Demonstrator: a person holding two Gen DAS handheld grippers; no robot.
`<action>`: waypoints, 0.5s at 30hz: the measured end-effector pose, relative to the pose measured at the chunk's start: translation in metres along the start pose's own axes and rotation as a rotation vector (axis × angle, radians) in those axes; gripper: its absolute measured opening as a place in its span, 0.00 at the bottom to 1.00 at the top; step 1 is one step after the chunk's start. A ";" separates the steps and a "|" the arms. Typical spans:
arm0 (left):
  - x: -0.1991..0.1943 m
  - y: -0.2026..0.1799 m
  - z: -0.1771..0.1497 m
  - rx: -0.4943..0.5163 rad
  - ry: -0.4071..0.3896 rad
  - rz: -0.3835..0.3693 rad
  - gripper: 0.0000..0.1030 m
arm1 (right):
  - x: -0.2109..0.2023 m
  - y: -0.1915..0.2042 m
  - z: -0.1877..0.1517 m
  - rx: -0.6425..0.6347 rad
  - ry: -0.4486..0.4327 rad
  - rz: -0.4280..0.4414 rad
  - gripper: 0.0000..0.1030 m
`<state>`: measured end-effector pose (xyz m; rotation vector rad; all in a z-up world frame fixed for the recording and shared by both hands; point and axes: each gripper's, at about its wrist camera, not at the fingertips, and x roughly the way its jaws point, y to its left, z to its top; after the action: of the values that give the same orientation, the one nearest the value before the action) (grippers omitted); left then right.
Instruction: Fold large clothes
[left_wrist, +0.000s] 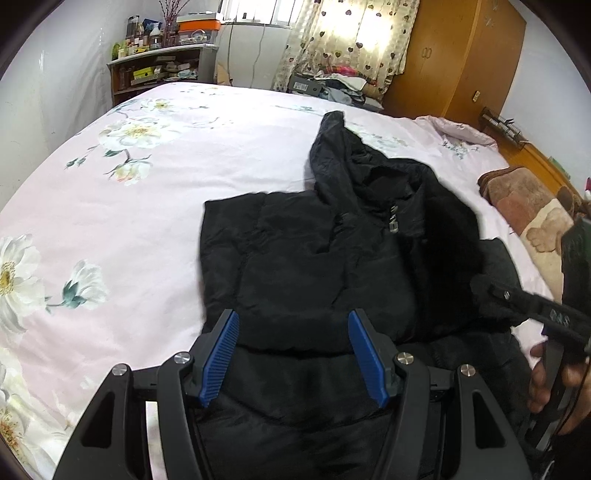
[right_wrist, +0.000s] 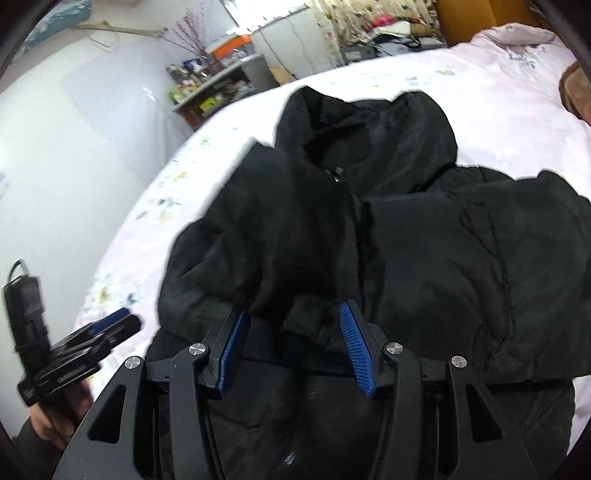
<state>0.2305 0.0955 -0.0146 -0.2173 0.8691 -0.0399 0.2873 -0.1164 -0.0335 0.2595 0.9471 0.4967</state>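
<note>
Sleeve cuff (right_wrist: 295, 325) of the black jacket (right_wrist: 424, 240) lies loose between the right hand-held gripper (right_wrist: 293, 343)'s parted jaws; left hand-held gripper (left_wrist: 293, 349), also apart, hovers nearer the hem.

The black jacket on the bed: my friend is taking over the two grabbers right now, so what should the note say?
Left gripper: open, empty, over the jacket's near edge.
Right gripper: open; the sleeve cuff lies loose between its pads.
Jacket: front up on the flowered bedsheet, hood at the far end.
Done: one sleeve laid across the front.
Left: the remaining folds into a compact bundle.
</note>
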 end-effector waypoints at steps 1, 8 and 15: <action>0.000 -0.004 0.004 -0.003 -0.002 -0.012 0.64 | -0.005 0.002 0.000 -0.007 -0.010 0.013 0.50; 0.032 -0.043 0.027 -0.022 0.034 -0.154 0.74 | -0.047 -0.027 -0.012 0.015 -0.088 -0.052 0.50; 0.102 -0.082 0.032 -0.020 0.171 -0.182 0.59 | -0.083 -0.086 -0.027 0.133 -0.135 -0.162 0.50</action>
<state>0.3256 0.0083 -0.0543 -0.3147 1.0187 -0.2221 0.2498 -0.2331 -0.0263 0.3295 0.8625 0.2639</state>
